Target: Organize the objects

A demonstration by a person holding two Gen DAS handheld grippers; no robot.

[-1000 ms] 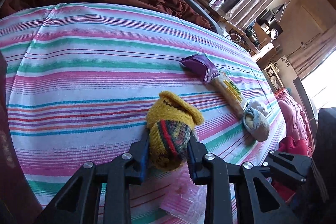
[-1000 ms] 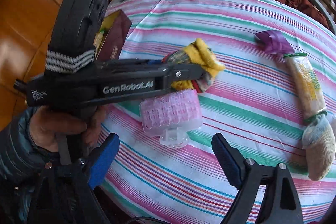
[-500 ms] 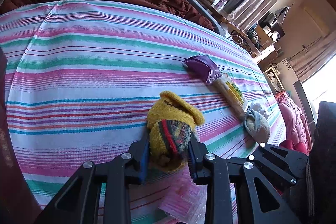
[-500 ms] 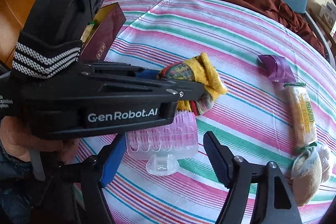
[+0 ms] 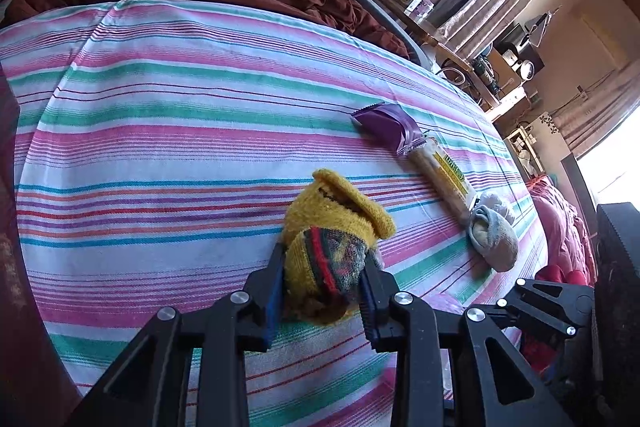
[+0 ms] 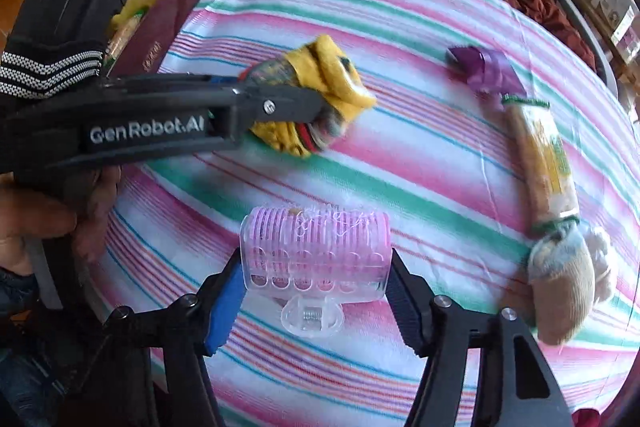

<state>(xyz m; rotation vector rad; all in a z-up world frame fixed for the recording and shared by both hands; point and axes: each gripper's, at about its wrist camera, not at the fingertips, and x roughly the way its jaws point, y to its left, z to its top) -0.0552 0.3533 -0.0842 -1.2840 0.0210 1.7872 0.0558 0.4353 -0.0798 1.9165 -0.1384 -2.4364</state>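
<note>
The left gripper point(image 5: 323, 291) was clamped on a rolled yellow sock point(image 5: 332, 235) that rested on the striped tablecloth point(image 5: 160, 147), its jaws nearly together around the fabric. The right gripper point(image 6: 316, 291) had just been closing its jaws around a pink hair roller point(image 6: 316, 253) lying near the table's front edge; the blue pads point(image 6: 224, 307) sat against or just beside the roller's ends, and I could not tell whether they pressed yet. The step in hand looked like a double pick-up. Next, the right jaws likely needed to finish closing gently, since the hollow plastic could flex or slip, before both things went toward the dark red box point(image 6: 160, 23).
</note>
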